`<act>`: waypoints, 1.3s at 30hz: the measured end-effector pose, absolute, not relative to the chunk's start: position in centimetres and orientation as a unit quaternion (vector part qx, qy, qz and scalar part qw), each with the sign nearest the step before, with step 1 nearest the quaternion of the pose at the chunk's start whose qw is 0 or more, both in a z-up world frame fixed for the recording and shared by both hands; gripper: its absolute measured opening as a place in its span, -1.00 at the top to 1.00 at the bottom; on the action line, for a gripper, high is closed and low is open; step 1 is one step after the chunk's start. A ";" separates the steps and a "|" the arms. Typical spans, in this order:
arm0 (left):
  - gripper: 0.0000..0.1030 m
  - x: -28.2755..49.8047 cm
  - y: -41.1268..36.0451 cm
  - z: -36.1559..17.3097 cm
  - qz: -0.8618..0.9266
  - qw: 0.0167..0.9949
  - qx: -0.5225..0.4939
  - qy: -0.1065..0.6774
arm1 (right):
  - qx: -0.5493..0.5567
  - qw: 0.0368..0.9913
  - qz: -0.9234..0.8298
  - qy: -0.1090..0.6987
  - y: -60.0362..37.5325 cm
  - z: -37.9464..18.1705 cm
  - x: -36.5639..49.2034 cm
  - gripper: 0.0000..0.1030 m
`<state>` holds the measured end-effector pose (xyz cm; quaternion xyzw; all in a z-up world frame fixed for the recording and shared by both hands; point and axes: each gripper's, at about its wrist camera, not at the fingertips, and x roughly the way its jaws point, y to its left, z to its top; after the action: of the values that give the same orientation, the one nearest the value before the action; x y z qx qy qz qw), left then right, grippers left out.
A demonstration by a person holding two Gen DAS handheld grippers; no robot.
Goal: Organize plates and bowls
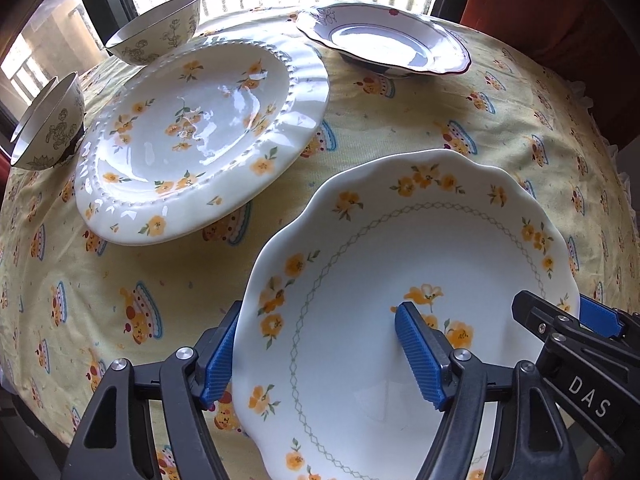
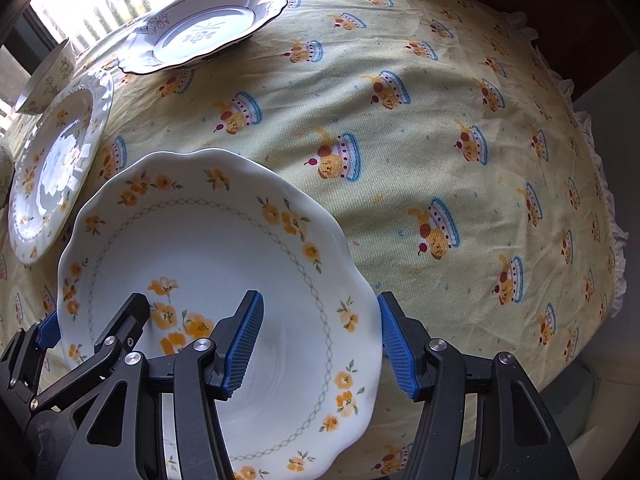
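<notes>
A white scalloped plate with orange flowers (image 1: 400, 280) (image 2: 208, 264) is at the near edge of the table. My left gripper (image 1: 316, 344) straddles its left rim, one pad outside and one inside, jaws wide. My right gripper (image 2: 320, 344) straddles its right rim the same way, and it shows in the left wrist view (image 1: 560, 316). A beaded white plate with orange flowers (image 1: 200, 136) (image 2: 56, 160) lies to the left. A dark-rimmed plate (image 1: 384, 40) (image 2: 200, 28) lies at the back. Two floral bowls (image 1: 160, 32) (image 1: 48, 124) stand far left.
The round table has a yellow cloth with a cake print (image 2: 440, 140); its right half carries only the cloth. A window is behind the table. A red-brown chair back (image 1: 560, 20) stands at the far right.
</notes>
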<state>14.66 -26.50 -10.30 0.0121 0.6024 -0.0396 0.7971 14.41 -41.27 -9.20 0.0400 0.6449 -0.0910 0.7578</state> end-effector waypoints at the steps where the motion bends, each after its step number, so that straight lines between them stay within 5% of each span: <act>1: -0.48 14.6 -26.6 -10.2 -0.038 0.797 0.022 0.602 | 0.044 0.759 -0.088 0.644 -41.4 -9.1 14.2 -0.24; 14: -0.92 13.2 -23.3 -5.0 -0.074 0.820 0.027 0.567 | 0.058 0.807 -0.065 0.584 -37.1 -3.7 12.7 -0.53; 39: -0.84 17.8 -9.1 0.3 -0.083 0.860 0.033 0.502 | 0.062 0.858 -0.094 0.501 -19.9 1.6 16.8 -0.61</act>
<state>17.82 -9.06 0.26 0.0326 0.5019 -0.0826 0.8604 16.83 -19.88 1.61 0.0618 0.5006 -0.0937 0.8584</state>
